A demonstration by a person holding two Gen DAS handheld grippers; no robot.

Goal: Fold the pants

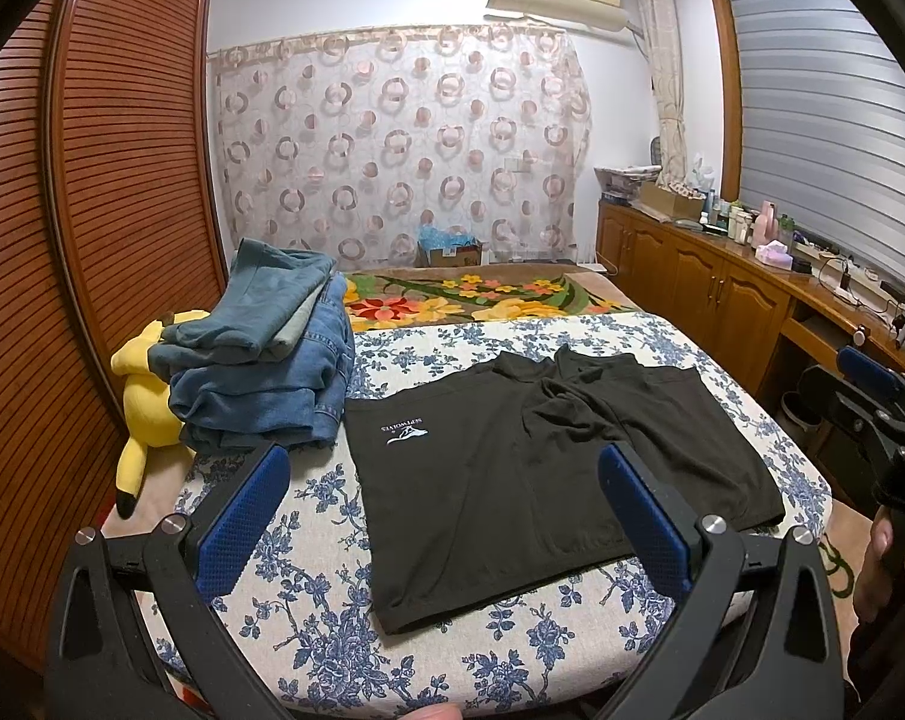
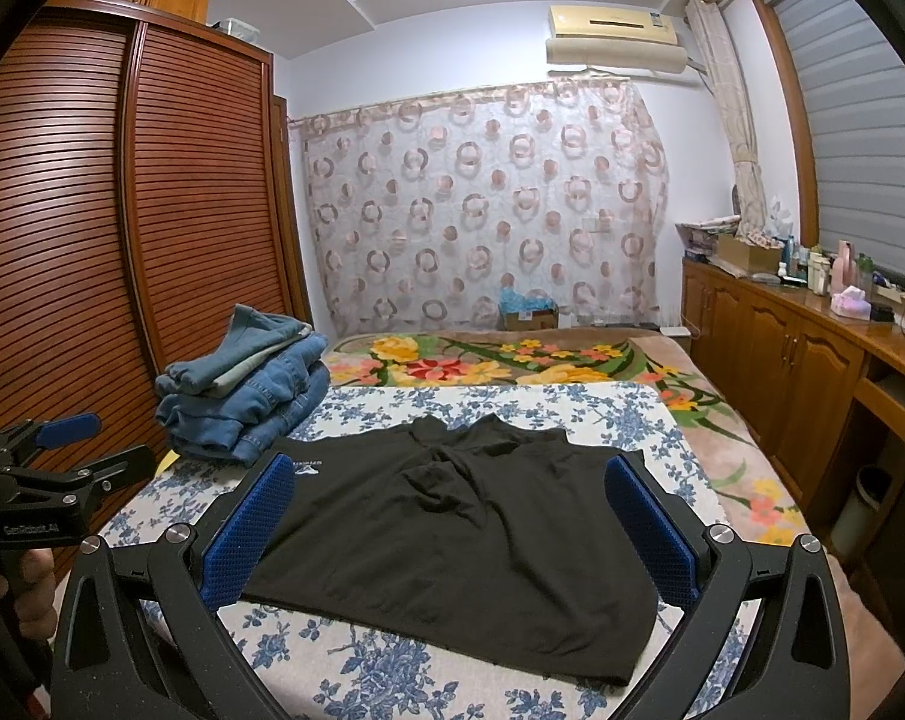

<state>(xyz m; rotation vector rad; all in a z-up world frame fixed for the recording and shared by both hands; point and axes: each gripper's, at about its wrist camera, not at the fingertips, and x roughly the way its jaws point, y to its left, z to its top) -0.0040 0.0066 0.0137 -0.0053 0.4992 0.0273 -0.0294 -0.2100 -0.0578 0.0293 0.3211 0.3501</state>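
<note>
The black pants (image 1: 548,480) lie spread flat on the bed (image 1: 308,540), just beside the folded denim pile (image 1: 260,372). Both claws, left claw (image 1: 443,522) and right claw (image 2: 449,531), hover spread apart, empty. A one-layer pinch could skew the fold or nudge that pile.

Your black pants (image 1: 512,480) are matt, smooth knit cloth with a small printed white logo, lying in the middle of the frame on a floral cotton-like bed cover (image 1: 332,630) of flat weave. At the left, your stack of jeans (image 1: 260,372) is coarse blue denim with visible seams. Beside it lies a yellow plush toy (image 1: 143,396), soft and fuzzy. Your left gripper (image 1: 443,510) and right gripper (image 2: 449,525) are matt black plastic with shiny metal bolts and blue dimpled rubbery pads (image 1: 242,531). The slatted wardrobe (image 1: 110,180) at the left is glossy varnished wood.
</note>
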